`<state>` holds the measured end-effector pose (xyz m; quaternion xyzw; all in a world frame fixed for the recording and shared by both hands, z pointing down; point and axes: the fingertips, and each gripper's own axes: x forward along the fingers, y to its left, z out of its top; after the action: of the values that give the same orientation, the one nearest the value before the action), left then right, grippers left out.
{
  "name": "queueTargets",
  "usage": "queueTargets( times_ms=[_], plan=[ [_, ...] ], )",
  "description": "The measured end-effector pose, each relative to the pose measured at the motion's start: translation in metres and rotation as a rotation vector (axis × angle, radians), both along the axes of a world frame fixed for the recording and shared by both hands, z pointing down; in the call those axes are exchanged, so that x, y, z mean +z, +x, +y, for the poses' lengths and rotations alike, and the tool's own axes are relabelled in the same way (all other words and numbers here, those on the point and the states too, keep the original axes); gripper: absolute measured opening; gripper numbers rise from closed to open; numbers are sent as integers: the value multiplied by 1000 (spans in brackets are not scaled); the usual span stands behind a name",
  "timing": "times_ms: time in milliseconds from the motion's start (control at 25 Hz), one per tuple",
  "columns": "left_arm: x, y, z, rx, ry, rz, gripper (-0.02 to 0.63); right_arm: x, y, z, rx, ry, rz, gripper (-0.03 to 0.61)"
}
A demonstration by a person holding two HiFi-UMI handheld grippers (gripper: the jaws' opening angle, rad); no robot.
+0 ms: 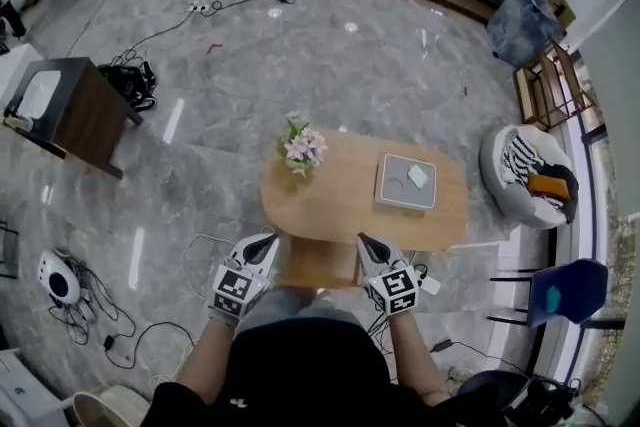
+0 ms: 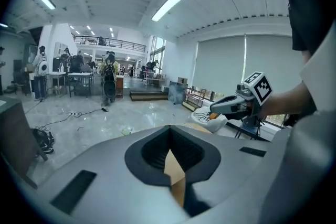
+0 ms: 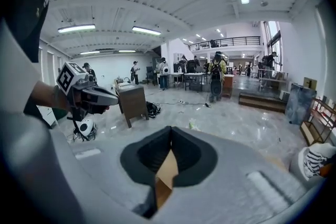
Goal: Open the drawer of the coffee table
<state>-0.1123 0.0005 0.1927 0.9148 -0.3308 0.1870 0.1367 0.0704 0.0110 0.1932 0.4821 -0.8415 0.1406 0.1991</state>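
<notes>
Drawer job: both grippers empty, no grip on the drawer.

Head view: left gripper [image 1: 266, 242] and right gripper [image 1: 365, 243] hang over the near edge of the oval coffee table [image 1: 345, 210]. They sit either side of what I take for the drawer [image 1: 318, 263], a wooden slab jutting out under that edge. Can't tell how far out it is. Flowers [image 1: 302, 147] and grey tray [image 1: 406, 182] sit on top.
Left gripper view: jaws together, nothing between, only wood colour through the slot.
Right gripper view: same, jaws together, empty.
My read: no contact, so the pull is either all still to do or already done. Frames don't settle which.
</notes>
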Motion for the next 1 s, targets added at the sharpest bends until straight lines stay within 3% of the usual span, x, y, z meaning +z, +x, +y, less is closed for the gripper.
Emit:
queueTargets(
  times_ms=[320, 600, 1000],
  plan=[
    [-86, -44, -18, -112, 79, 91, 12, -67, -28, -4, -26, 96, -31, -2],
    [-117, -69, -24, -124, 180, 53, 12, -111, -51, -18, -48, 173, -58, -2],
    [-147, -88, -35, -151, 240, 58, 12, -149, -80, -37, -97, 241, -98, -2]
  ],
)
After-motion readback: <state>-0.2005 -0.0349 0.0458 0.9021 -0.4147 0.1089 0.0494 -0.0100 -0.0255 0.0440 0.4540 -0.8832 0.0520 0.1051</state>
